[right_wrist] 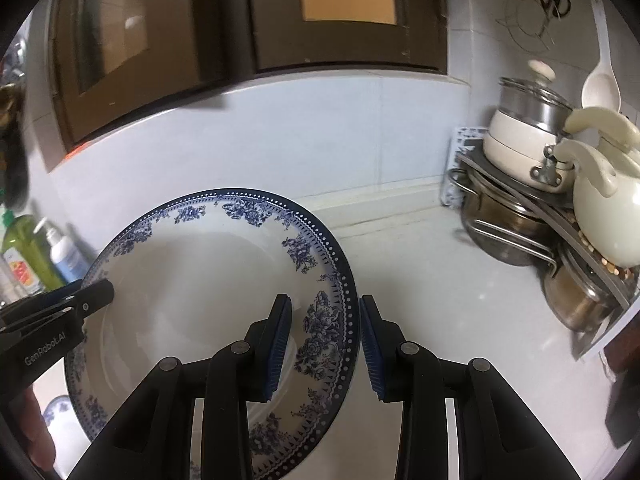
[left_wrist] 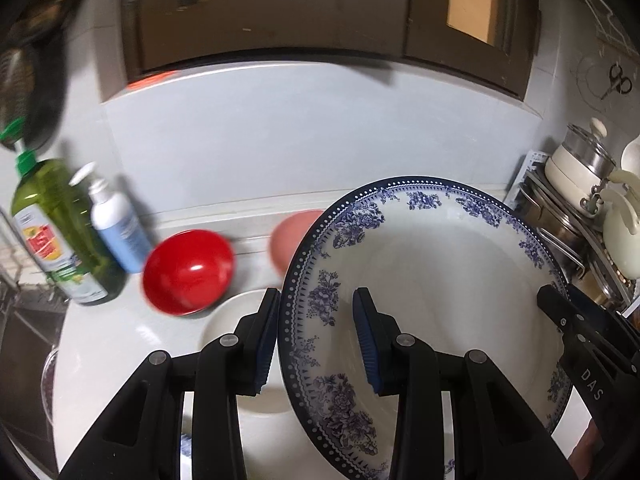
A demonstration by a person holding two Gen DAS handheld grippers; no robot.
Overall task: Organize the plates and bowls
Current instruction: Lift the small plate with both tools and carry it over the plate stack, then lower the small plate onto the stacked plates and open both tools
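Above the pale bench [right_wrist: 420, 280], lifted clear of it, the blue-and-white plate [left_wrist: 432, 280] hangs between the two grippers — a wide, heavy dish shared by both, which is likely why it gets a grip on each side. The left gripper [left_wrist: 316, 340] has its jaws narrowed onto the rim at the plate's 9 o'clock, one pad outside and one inside the well. The right gripper [right_wrist: 324, 344] clamps the rim the same way at 3 o'clock. The plate tilts, its far edge raised toward the wall.

In the left wrist view, a red bowl [left_wrist: 188, 272] sits at about 10 o'clock from the plate, and a pinkish bowl [left_wrist: 290, 244] peeks out behind the rim at 11 o'clock. A plain white dish [left_wrist: 228, 320] lies just below the left jaws. Farther toward 9 o'clock stand a green bottle [left_wrist: 52, 232] and a white pump bottle [left_wrist: 116, 228].

In the right wrist view, a rack of pots [right_wrist: 532, 216] with a cream kettle [right_wrist: 604, 216] crowds the corner at 2 o'clock — the hard edge to avoid. Between plate and rack the bench looks bare, so I judge that the roomiest side for setting down.
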